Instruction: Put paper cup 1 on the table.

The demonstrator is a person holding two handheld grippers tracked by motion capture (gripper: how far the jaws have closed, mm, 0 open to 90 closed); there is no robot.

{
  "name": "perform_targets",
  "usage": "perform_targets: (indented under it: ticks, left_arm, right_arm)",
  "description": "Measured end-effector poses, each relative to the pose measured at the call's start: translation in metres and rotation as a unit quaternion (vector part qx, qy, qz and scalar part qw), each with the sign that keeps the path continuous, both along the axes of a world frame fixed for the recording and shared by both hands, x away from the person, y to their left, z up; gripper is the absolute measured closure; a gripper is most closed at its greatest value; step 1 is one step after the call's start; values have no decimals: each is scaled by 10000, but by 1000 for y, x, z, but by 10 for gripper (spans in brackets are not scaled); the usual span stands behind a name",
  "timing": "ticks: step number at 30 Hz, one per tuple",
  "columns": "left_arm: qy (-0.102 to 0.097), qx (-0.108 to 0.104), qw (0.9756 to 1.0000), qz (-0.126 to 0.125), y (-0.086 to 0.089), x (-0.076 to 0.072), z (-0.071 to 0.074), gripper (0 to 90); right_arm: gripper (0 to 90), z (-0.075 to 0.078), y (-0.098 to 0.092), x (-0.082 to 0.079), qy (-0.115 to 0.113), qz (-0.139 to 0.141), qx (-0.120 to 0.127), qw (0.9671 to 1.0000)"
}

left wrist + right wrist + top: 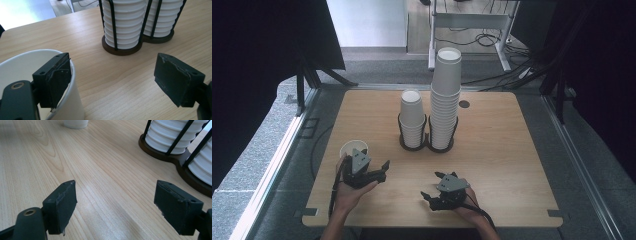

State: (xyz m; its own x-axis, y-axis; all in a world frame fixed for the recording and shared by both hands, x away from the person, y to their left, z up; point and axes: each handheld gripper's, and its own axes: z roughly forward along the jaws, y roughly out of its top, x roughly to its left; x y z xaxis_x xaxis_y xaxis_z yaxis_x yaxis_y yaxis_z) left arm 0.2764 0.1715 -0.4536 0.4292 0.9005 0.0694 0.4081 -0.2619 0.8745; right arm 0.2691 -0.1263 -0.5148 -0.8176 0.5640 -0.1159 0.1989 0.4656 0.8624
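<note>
Working at the near left, our left gripper (pixel 112 82) stands open, one jaw inside the single cup (pixel 30 75), rim unpinched, ready for closing next.

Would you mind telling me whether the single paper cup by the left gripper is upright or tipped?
Upright: the cup stands on the table, open mouth up.

Pale wooden table (pixel 512 150) in the middle of the high view, with a small dark round hole (pixel 464 104) near its far edge. Grey carpet floor (pixel 257 145) on all sides, crossed by metal rails (pixel 277 160) at left and right. Black curtains (pixel 257 40) filling the upper left and upper right corners. White desk frame (pixel 472 20) at top centre, with loose black cables (pixel 484 39) beneath. Bright daylight on the white wall (pixel 367 22) beside it.
</note>
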Motion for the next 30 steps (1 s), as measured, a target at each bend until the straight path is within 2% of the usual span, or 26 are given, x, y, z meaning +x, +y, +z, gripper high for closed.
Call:
perform_targets:
  ticks: [30]
  left_arm:
    - [16, -35, 9995, -320, -14, -4, 2, 152]
  right_arm:
    - [184, 0, -1, 1, 13, -42, 45, 10000]
